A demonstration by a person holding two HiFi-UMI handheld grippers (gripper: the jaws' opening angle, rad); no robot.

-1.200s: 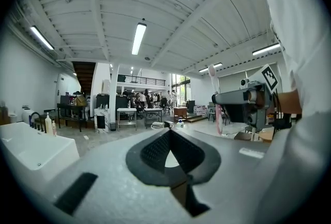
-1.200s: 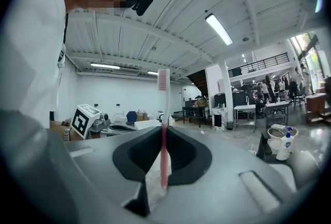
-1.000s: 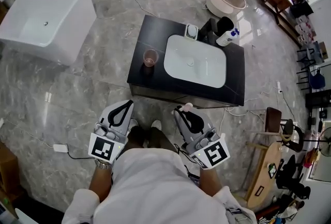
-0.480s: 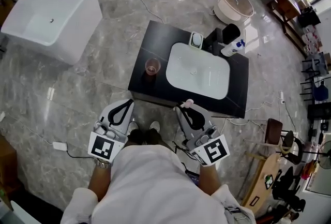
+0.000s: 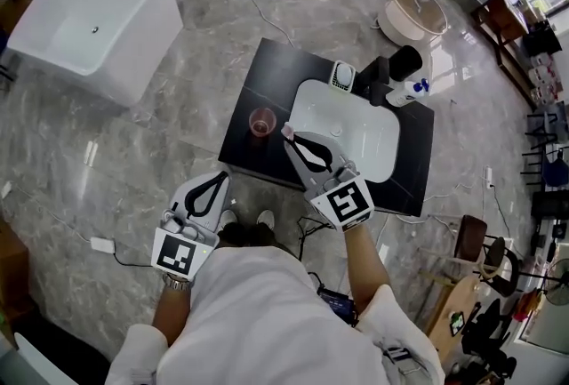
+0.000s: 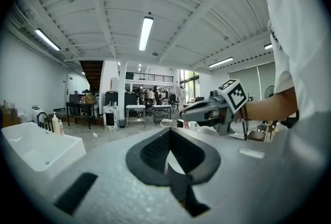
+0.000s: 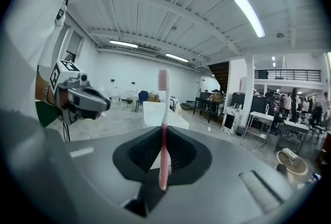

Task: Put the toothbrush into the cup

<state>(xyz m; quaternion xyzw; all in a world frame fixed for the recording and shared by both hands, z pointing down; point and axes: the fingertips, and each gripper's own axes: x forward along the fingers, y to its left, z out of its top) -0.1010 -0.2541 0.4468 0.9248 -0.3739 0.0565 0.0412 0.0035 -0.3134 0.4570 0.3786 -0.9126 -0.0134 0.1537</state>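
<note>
Toothbrush [image 7: 164,99], pink, stands upright, clamped between the jaws of the right gripper [image 5: 294,143], with its bristle head projecting beyond the fingertips. The right arm reaches out over the black counter [image 5: 267,72]. The cup [image 5: 260,122] stands just left of these fingertips. The left gripper [image 5: 213,183] hangs near the body, jaws pressed together on nothing, with its black-and-white marker cube [image 5: 182,252] facing up.
</note>
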